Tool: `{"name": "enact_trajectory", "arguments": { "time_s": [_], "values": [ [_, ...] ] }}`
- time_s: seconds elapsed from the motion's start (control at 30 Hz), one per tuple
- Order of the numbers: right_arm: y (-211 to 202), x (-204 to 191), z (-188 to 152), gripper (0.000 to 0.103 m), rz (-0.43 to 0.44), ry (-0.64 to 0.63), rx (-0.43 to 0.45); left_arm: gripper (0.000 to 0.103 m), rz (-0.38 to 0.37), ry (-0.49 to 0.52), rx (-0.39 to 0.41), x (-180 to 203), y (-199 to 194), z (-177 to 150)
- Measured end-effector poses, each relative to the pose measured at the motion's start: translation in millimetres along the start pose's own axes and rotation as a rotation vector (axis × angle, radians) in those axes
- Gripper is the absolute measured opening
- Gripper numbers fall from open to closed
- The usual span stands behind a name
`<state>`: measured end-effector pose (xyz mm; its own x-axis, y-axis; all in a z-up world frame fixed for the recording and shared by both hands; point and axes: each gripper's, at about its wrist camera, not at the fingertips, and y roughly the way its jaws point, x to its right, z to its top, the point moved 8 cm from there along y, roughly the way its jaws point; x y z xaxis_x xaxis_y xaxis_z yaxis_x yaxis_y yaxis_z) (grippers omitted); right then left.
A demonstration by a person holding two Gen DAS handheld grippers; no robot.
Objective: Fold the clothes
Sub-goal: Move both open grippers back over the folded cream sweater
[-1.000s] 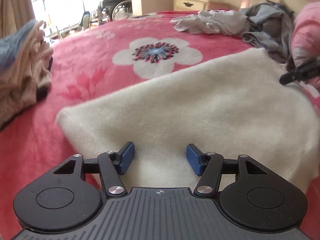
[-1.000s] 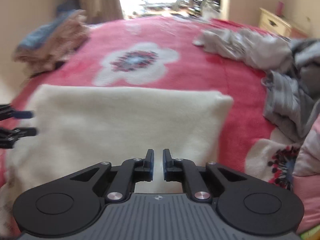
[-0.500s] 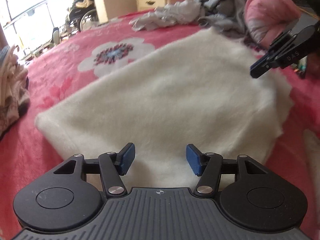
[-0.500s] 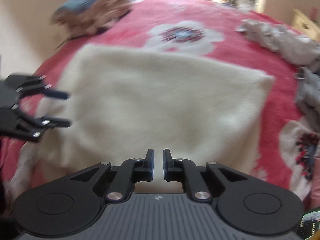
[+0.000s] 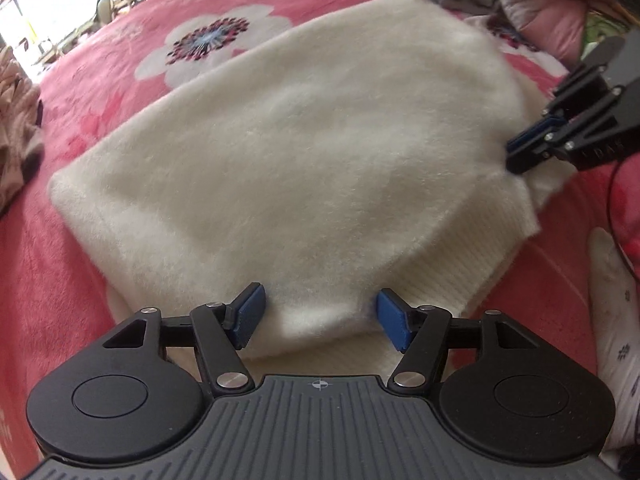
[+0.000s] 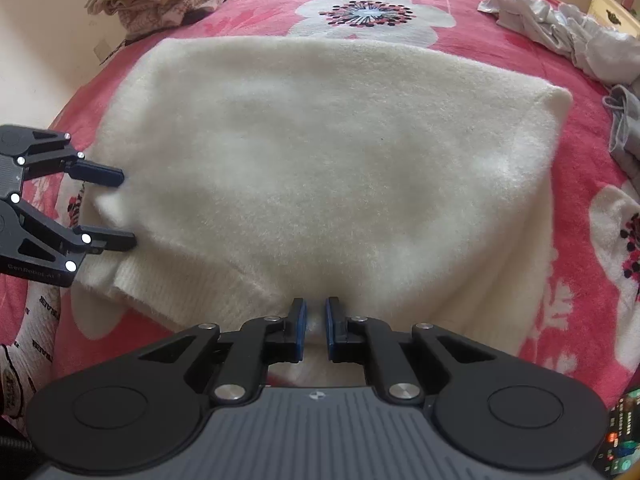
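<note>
Right now the cream sweater [image 6: 320, 152] lies folded on the bed [image 6: 256, 12]; the left tool [image 5: 318, 318] is opening astride its edge while the right tool [image 6: 316, 330] pinches the hem, which could drag the fold askew.

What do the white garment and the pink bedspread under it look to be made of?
The white garment looks like a fluffy, brushed knit, perhaps wool or acrylic: a fuzzy nap covers its body, and its band nearest the cameras is ribbed. The pink bedspread looks like a plush fleece, matte and short-piled, with printed flowers. The exact fibres cannot be told.
</note>
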<state>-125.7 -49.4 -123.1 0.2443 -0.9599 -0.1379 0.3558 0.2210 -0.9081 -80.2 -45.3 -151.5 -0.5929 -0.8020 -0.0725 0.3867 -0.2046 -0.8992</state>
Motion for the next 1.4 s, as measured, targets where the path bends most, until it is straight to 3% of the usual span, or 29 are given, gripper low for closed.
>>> {"name": "enact_trajectory", "arguments": {
  "time_s": [0.43, 1.4],
  "values": [
    [-1.5, 1.6, -0.4, 0.011, 0.004, 0.03, -0.002, 0.068, 0.035, -0.046, -0.042, -0.4, 1.7, 4.1],
    [-1.5, 1.3, -1.0, 0.013, 0.003, 0.025, 0.006, 0.07, 0.059, -0.042, -0.064, 2.4, 3.0, 4.2]
  ]
}}
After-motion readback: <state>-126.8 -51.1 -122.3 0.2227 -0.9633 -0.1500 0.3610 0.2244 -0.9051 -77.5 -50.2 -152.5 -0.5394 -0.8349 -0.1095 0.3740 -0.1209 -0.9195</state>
